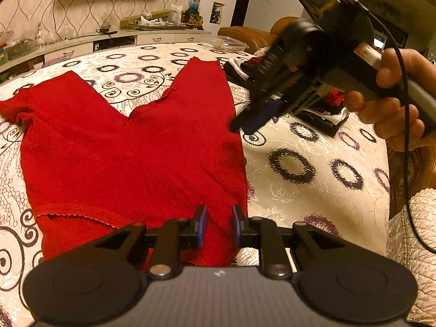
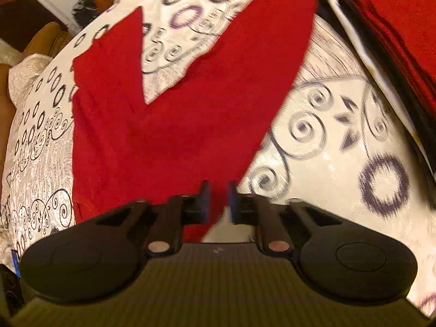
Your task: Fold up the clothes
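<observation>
Red fuzzy trousers (image 1: pixel 122 150) lie flat on the patterned bedcover, the two legs spread away from me in a V. My left gripper (image 1: pixel 219 223) sits at the near waist edge, its blue pads closed on a thick fold of the red cloth. A person's hand (image 1: pixel 387 103) holds my right gripper (image 1: pixel 241 125), whose tips point down at the right side edge of the trousers. In the right wrist view, which is blurred, the trousers (image 2: pixel 163 136) fill the middle. The right gripper (image 2: pixel 218 199) stands open, with the cloth's edge in the gap between its pads.
A pile of folded dark, white and red clothes (image 1: pixel 321 109) lies on the right side of the bed, seen close as a red stack (image 2: pixel 395 41). A sideboard (image 1: pixel 109 38) and a brown sofa (image 1: pixel 245 35) stand beyond the bed. The bedcover (image 1: pixel 299 169) spreads right of the trousers.
</observation>
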`<move>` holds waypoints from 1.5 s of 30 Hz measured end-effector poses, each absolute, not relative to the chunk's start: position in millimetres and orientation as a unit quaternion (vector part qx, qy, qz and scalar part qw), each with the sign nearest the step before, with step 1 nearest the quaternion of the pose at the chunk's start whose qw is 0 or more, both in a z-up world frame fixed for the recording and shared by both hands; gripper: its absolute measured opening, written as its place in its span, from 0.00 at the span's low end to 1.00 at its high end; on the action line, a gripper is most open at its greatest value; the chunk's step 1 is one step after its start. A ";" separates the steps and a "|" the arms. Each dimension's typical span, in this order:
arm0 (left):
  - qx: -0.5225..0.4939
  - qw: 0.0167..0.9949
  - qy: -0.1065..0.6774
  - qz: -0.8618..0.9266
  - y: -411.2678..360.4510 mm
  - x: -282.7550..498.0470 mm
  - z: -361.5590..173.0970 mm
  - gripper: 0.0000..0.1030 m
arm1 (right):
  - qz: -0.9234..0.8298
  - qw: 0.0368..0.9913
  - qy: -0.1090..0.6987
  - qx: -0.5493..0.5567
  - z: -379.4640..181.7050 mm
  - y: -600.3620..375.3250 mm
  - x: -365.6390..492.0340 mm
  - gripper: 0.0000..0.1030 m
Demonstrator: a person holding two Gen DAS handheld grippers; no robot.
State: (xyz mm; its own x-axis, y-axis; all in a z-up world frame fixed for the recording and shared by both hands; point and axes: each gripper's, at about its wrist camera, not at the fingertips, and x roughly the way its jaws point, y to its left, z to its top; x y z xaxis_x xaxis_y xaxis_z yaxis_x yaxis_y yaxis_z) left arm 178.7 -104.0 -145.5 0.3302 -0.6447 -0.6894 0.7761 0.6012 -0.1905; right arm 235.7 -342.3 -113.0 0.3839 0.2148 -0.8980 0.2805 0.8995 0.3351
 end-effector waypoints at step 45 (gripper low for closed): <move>0.009 0.807 0.378 -0.454 -80.8 180.6 -154.6 0.25 | 0.051 0.882 0.464 0.067 -96.7 -199.8 601.6 0.06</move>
